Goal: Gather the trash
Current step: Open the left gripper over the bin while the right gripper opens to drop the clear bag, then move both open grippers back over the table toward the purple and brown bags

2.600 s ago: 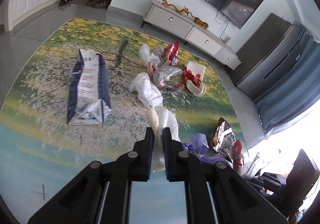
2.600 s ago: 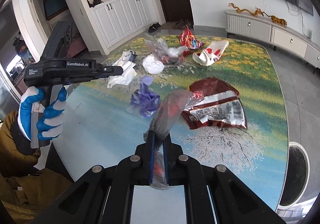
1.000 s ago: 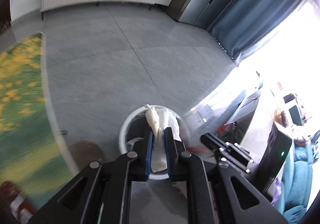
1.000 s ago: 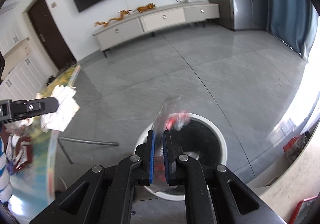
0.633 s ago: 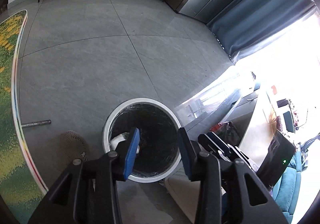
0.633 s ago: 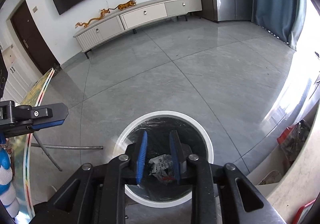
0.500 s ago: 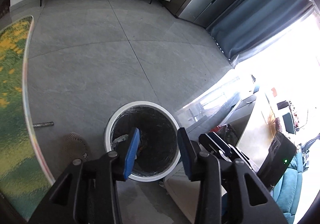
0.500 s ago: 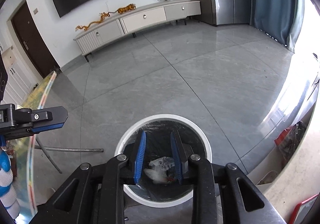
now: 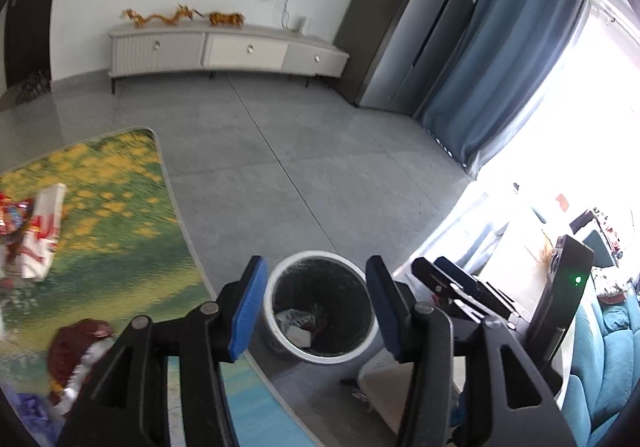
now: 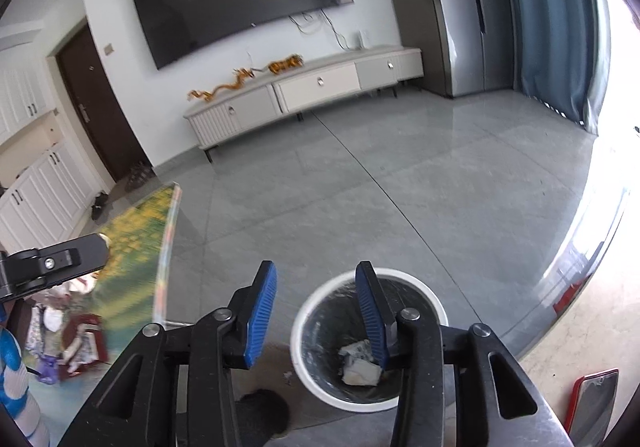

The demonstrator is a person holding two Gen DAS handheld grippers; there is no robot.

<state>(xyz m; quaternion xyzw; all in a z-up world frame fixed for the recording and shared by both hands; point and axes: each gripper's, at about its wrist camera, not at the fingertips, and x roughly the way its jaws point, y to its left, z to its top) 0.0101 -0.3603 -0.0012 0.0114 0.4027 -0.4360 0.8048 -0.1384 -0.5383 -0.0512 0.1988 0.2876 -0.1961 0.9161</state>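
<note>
A white bin with a black liner (image 9: 276, 303) stands on the grey floor beside the table; it also shows in the right wrist view (image 10: 304, 351). Crumpled trash (image 9: 300, 321) lies inside it, also seen in the right wrist view (image 10: 358, 363). My left gripper (image 9: 316, 301) is open and empty above the bin. My right gripper (image 10: 316, 307) is open and empty above the bin's left rim. On the flower-print table (image 9: 120, 231) lie a dark red foil wrapper (image 9: 76, 343) and a white and red paper bag (image 9: 42, 235).
A white TV cabinet (image 10: 304, 95) stands by the far wall under a TV. Blue curtains (image 9: 508, 79) hang at the right. The left gripper's body (image 10: 52, 263) shows at the left of the right wrist view. A black stand (image 9: 560, 299) is to the right of the bin.
Both grippers let go of their trash into the bin, then rose and tilted up. The table with its remaining trash has come back into view at the left.
</note>
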